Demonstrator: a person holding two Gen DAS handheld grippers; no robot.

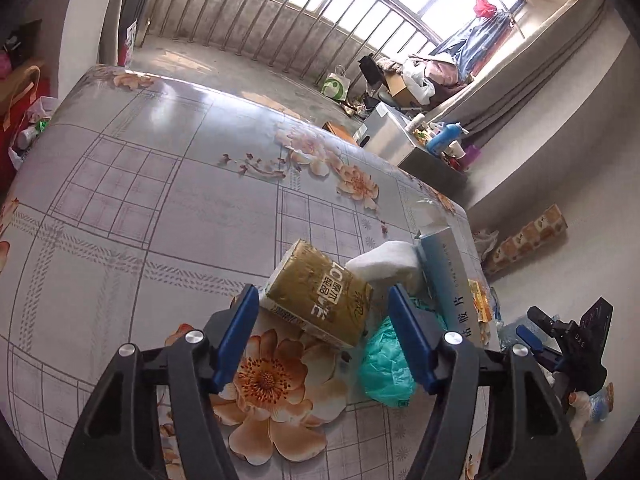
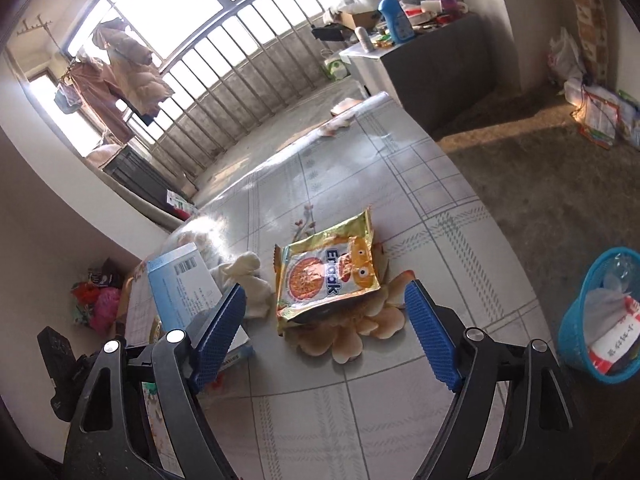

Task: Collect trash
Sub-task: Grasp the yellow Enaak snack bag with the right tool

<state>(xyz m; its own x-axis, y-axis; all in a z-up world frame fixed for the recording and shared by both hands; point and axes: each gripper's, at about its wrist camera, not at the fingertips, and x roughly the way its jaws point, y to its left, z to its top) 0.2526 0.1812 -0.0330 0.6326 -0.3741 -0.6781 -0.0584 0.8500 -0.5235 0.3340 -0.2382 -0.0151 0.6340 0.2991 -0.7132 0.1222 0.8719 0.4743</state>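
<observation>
My left gripper (image 1: 324, 300) is open, its blue pads on either side of a tan-brown carton (image 1: 320, 298) lying on the flowered tablecloth (image 1: 160, 200). A crumpled white tissue (image 1: 384, 260), a teal plastic bag (image 1: 386, 364) and a long light-blue box (image 1: 452, 280) lie just right of it. My right gripper (image 2: 326, 296) is open over a yellow Enaak snack packet (image 2: 328, 276). The light-blue box (image 2: 180, 284) and the white tissue (image 2: 248, 280) lie left of the packet. The right gripper also shows at the far right of the left wrist view (image 1: 532, 326).
A blue mesh trash basket (image 2: 600, 316) with waste in it stands on the floor to the right of the table. The table edge runs close on the right. A cluttered cabinet (image 2: 420, 48) and barred window (image 2: 224, 64) lie beyond. Bags (image 2: 100, 300) sit on the floor at left.
</observation>
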